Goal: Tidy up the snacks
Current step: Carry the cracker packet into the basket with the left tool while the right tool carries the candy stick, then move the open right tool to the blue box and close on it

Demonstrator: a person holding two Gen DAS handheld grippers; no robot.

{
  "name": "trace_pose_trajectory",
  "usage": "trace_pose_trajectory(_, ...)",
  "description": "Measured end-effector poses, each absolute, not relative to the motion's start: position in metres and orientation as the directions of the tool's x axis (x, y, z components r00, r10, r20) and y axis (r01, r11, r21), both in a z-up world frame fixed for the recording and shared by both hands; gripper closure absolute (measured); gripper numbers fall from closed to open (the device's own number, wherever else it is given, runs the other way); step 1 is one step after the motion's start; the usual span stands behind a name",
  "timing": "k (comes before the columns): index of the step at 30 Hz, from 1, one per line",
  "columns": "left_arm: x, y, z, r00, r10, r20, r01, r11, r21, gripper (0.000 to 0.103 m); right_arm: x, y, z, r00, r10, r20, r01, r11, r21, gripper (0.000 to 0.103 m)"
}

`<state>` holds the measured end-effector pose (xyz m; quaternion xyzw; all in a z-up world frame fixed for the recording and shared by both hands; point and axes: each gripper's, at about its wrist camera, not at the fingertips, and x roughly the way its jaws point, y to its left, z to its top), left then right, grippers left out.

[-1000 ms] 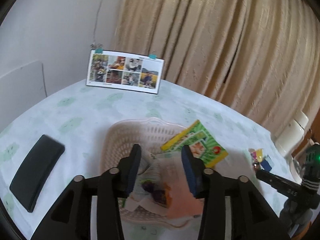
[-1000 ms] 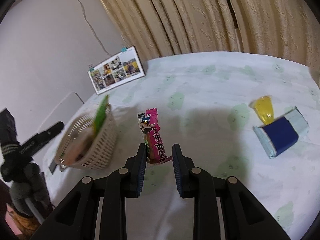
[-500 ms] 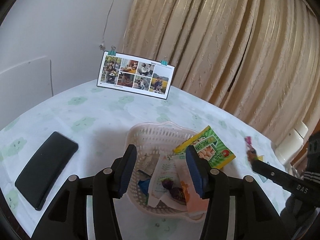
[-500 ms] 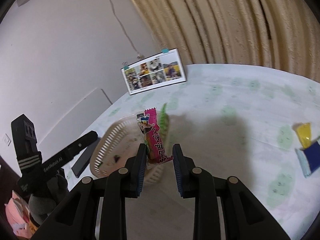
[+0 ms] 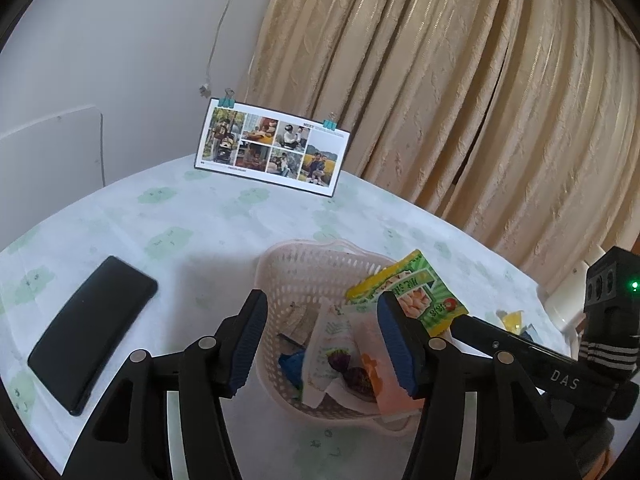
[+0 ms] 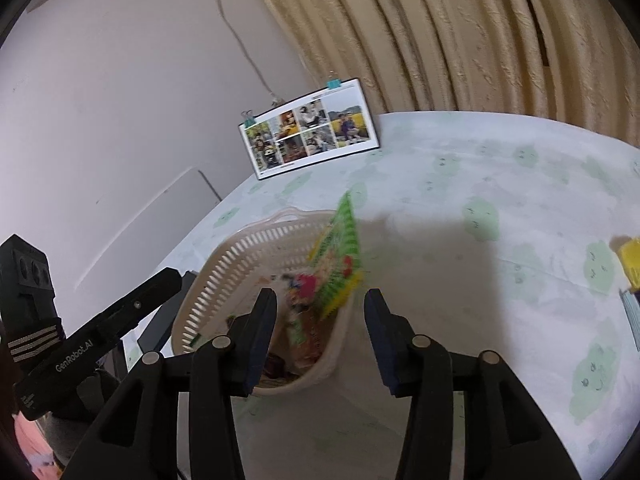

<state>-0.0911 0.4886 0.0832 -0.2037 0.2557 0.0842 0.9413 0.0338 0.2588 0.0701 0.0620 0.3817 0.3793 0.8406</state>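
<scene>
While both grippers gape, basket (image 5: 280, 268) rim stands clear.

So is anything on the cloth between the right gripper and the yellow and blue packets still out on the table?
Nothing visible is. The right gripper is open over the basket, and the tablecloth from there to the yellow packet and the blue packet at the right edge is bare.

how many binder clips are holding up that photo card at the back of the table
2. Both small teal binder clips sit on the top edge of the photo collage card: one at its left corner, one near its right corner.
</scene>
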Motion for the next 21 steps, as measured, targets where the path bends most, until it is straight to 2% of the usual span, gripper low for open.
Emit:
trace_pose_trajectory(8, -0.085, 0.468, 0.087, 0.855, 0.02, -0.518, -0.22, 0.919, -0.327, 0.044, 0.035, 0.235, 0.07, 0.47, 0.659, -0.587, -0.553, 0.738, 0.386, 0.059)
trace_pose_trajectory(21, -0.078, 0.433, 0.095, 0.856, -0.031, -0.516, -0.153, 0.939, -0.309, 0.043, 0.075, 0.17, 0.045, 0.57, 0.509, -0.645, -0.353, 0.861, 0.367, 0.059)
